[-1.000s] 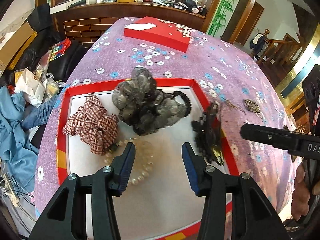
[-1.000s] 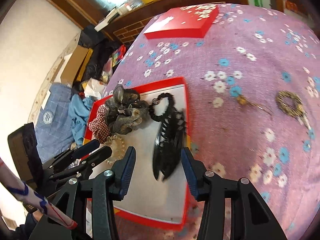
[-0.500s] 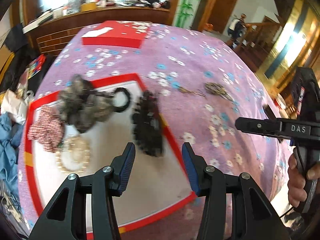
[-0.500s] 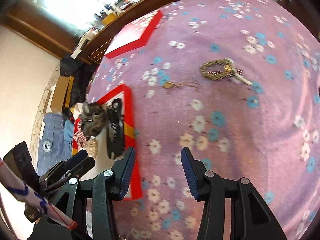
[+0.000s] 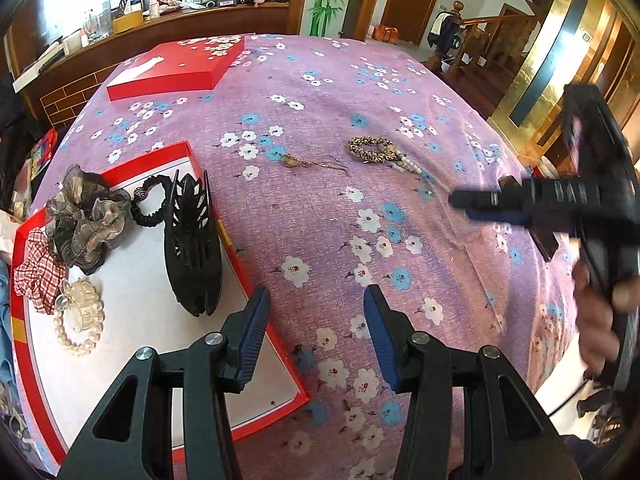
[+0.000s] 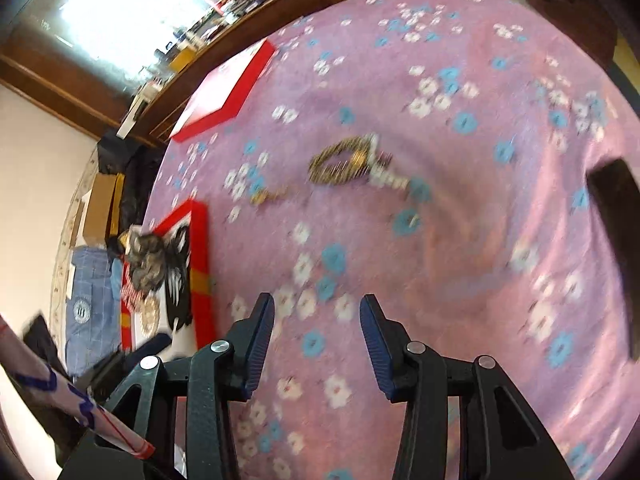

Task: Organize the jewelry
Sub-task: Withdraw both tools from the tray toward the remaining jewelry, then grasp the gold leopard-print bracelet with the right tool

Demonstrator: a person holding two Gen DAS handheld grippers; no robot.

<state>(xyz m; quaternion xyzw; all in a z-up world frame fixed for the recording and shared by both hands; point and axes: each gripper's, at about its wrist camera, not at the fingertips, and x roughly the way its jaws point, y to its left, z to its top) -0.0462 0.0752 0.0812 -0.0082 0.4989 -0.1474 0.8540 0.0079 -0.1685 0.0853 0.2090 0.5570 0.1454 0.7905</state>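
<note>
Both the left hand-held gripper [image 5: 316, 332] and the right hand-held gripper [image 6: 317, 344] stand open and empty above the floral desk [image 5: 400, 80]. The leopard-print bracelet [image 5: 371, 149] and small gold pendant [image 5: 294, 161] lie outside the red tray [image 5: 236, 256]. Judged step: reaching for another piece; next, a centred grasp on the bracelet.

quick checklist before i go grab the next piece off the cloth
1. Right gripper open and holding nothing: ok.
2. Left gripper open and holding nothing: ok.
3. Beaded bracelet lying free on the tablecloth, outside the tray: ok.
4. Small gold pendant apart from the bracelet: ok.
5. Bare tray floor for another piece: ok.
6. Right wrist view sharp enough to aim: not ok, blurred.
</note>
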